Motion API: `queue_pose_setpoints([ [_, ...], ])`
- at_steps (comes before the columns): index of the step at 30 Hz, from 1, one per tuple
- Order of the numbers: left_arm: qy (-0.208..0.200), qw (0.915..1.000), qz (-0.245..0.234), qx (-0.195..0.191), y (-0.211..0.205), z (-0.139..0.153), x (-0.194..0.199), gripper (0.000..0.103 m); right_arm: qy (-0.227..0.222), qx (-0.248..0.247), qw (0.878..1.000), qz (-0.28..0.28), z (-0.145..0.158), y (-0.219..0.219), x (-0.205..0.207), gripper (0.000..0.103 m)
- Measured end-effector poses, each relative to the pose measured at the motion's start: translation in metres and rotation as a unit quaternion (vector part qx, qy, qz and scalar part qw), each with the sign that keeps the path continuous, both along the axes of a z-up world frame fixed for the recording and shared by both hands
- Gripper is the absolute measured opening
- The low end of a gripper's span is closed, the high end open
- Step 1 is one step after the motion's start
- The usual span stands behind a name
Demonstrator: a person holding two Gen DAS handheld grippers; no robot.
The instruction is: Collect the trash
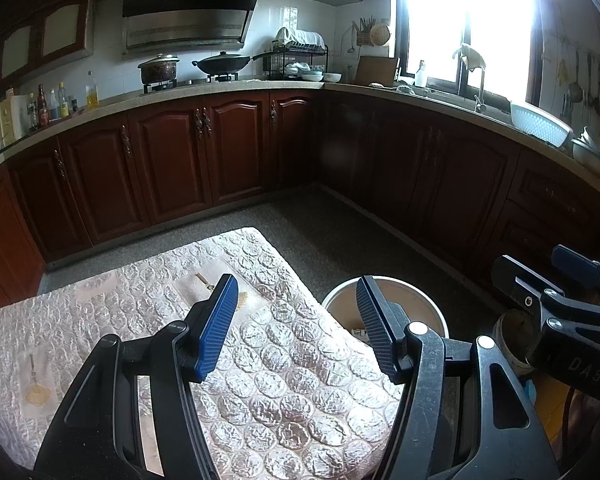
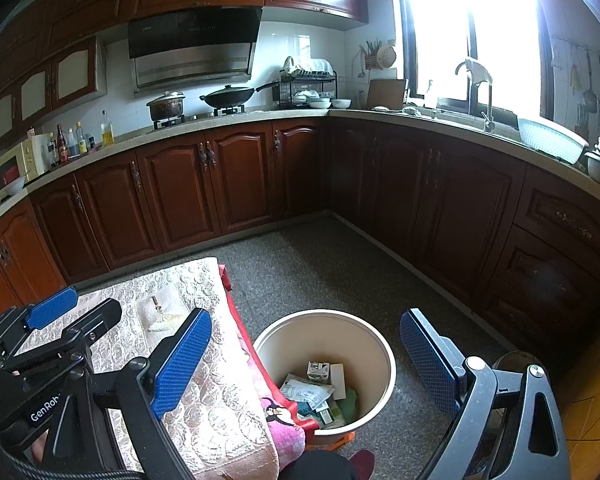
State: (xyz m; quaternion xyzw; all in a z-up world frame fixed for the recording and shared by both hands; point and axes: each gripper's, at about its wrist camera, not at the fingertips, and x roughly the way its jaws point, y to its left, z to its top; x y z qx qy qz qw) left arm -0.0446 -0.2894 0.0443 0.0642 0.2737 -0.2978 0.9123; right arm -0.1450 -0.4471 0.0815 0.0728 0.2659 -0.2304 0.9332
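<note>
Both hand-held grippers, left (image 1: pixel 296 322) and right (image 2: pixel 306 360), hang released, gripping nothing. Cardboard-and-paper trash (image 2: pixel 320 390) already lies in the round cream bin (image 2: pixel 384 360); scan the quilted silver-covered surface (image 1: pixel 260 360) before withdrawing.

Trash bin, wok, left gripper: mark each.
trash bin (image 2: pixel 382 350), right wrist view, on its far inner wall.
wok (image 2: pixel 228 97), right wrist view, on its dark lid.
left gripper (image 1: pixel 296 328), left wrist view, midway between the fingertips.
</note>
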Motion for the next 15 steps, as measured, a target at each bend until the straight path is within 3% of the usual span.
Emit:
queue_pose_setpoints([
  [15, 0.023, 0.9997, -0.005, -0.004, 0.008, -0.017, 0.021, 0.06, 0.019, 0.007, 1.0, 0.004, -0.016, -0.005, 0.014, 0.094],
])
